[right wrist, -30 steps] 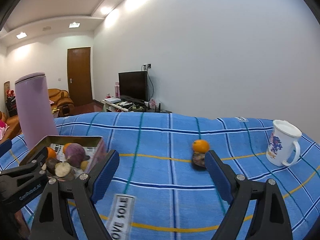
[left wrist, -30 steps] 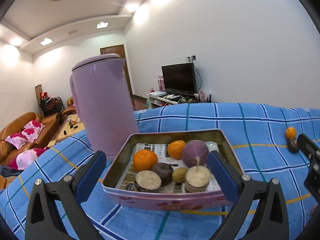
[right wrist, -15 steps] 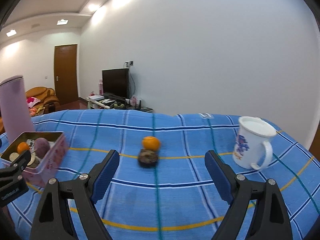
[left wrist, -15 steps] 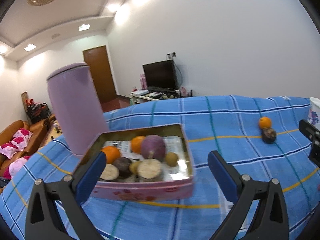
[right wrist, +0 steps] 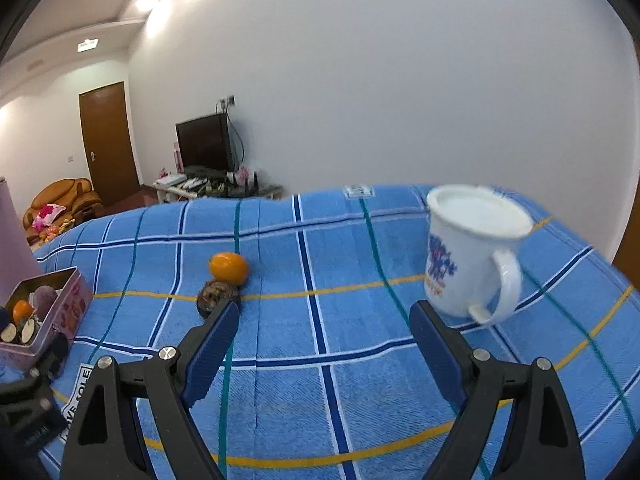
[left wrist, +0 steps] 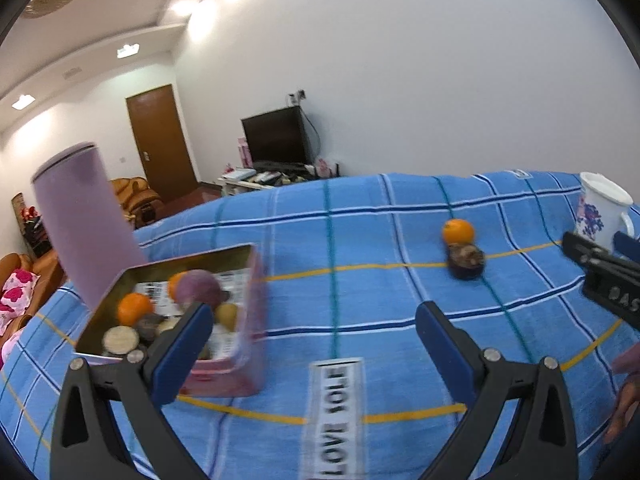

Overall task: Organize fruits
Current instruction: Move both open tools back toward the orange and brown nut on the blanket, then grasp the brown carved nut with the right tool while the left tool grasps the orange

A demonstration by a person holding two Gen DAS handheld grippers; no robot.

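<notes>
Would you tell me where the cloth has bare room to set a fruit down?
Bare cloth lies between the tin and the loose orange, and between that orange and the mug. The tin itself is crowded with fruit.

A pink tin (left wrist: 244, 376) stands on the blue checked cloth, lid off, holding an orange (left wrist: 134, 307), a second orange partly hidden behind a round purple fruit (left wrist: 198, 286), a small yellowish fruit and a few dark and cut pieces, blurred here. Well apart from it, a loose orange (right wrist: 228, 267) lies touching a dark, rough fruit (right wrist: 216, 300), perhaps a passion fruit.
</notes>
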